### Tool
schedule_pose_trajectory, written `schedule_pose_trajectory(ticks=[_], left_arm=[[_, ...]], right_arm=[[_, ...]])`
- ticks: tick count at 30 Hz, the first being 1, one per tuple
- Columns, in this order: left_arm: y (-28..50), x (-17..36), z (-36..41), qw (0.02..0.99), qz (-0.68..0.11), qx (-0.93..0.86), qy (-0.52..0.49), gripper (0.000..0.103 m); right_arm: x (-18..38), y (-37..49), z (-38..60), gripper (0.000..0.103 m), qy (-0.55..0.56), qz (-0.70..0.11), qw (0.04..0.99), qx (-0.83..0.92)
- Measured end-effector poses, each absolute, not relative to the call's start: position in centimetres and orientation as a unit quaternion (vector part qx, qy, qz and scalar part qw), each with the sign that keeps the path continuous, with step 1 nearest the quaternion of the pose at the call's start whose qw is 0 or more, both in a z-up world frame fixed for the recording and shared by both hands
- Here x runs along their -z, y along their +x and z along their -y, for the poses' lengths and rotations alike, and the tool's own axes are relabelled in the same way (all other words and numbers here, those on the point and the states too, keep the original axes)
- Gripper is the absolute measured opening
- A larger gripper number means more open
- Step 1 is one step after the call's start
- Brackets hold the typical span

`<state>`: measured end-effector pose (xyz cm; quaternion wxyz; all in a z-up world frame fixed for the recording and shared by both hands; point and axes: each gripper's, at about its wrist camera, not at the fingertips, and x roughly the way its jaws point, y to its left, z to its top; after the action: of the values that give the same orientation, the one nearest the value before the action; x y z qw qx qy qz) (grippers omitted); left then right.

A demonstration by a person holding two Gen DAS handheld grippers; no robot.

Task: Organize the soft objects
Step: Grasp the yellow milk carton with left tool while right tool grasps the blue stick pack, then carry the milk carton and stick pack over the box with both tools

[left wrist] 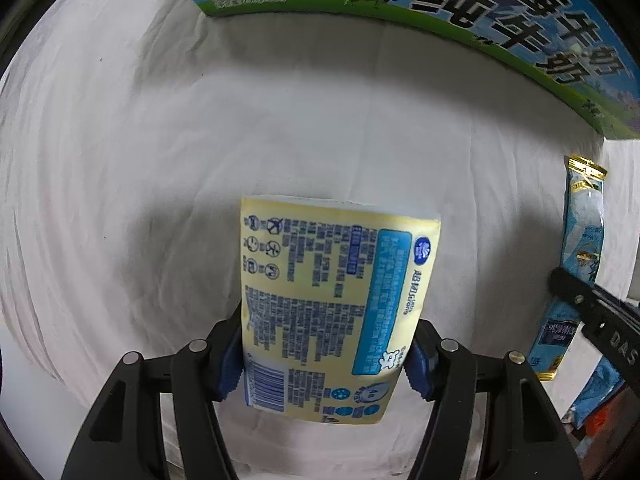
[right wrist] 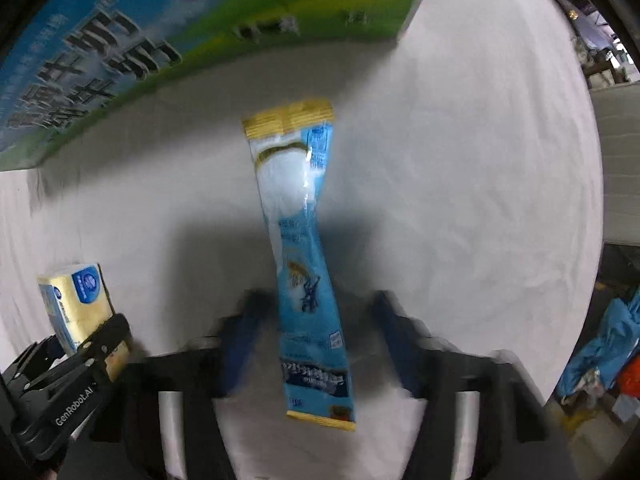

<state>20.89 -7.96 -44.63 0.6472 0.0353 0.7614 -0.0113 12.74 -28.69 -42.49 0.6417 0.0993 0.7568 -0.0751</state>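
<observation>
My left gripper [left wrist: 322,350] is shut on a yellow tissue pack [left wrist: 328,304] with blue print, holding it above the white cloth. The pack also shows at the left of the right wrist view [right wrist: 76,300]. A long blue sachet with gold ends [right wrist: 306,264] lies or hangs between the spread fingers of my right gripper [right wrist: 316,340], which is open and blurred; neither finger touches it. The sachet also shows at the right of the left wrist view [left wrist: 578,256], behind the right gripper's black finger [left wrist: 592,312].
A large milk carton box [left wrist: 480,12] with green and blue print stands at the back, also in the right wrist view [right wrist: 120,48]. A white cloth [left wrist: 120,160] covers the table. Blue and orange items [right wrist: 612,356] lie beyond the table's right edge.
</observation>
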Motion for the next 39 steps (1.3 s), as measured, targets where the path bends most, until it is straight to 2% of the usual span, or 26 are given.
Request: schedule_pose_trajectory(ticks=[3,13,20,26,31,35,39], left_arm=[[20.2,44.5,9.0,0.650,-0.759,0.019,0.044,0.062],[18.8,41.3,11.3,0.664,-0.745,0.046,0.050,0.062],[18.3,35.5,11.4,0.699,-0.712,0.069,0.030,0.062],[19.1,29.2,10.5,0.726,-0.682,0.087,-0.013,0.062],[21.6,24.2,10.2,0.751,-0.651,0.103,-0.030,0.062],[25.1,22.5,10.1,0.760,-0.640,0.103,-0.042,0.062],[29.5,22.0,10.2,0.768,-0.633,0.097,-0.032,0.062]], right_arm=[[42.0,12.1,28.6,0.022,0.095,-0.763,0.636,0.063],[37.8,9.1,26.7,0.021,0.147,-0.753,0.641,0.000],[31.1,8.0,26.9,0.021,0.185,-0.720,0.668,-0.044],[23.6,10.5,29.1,0.021,0.214,-0.681,0.697,-0.076],[20.3,13.7,30.0,0.021,0.232,-0.646,0.721,-0.097],[18.8,18.5,30.5,0.021,0.241,-0.625,0.736,-0.097],[19.6,23.4,30.4,0.021,0.245,-0.619,0.741,-0.085]])
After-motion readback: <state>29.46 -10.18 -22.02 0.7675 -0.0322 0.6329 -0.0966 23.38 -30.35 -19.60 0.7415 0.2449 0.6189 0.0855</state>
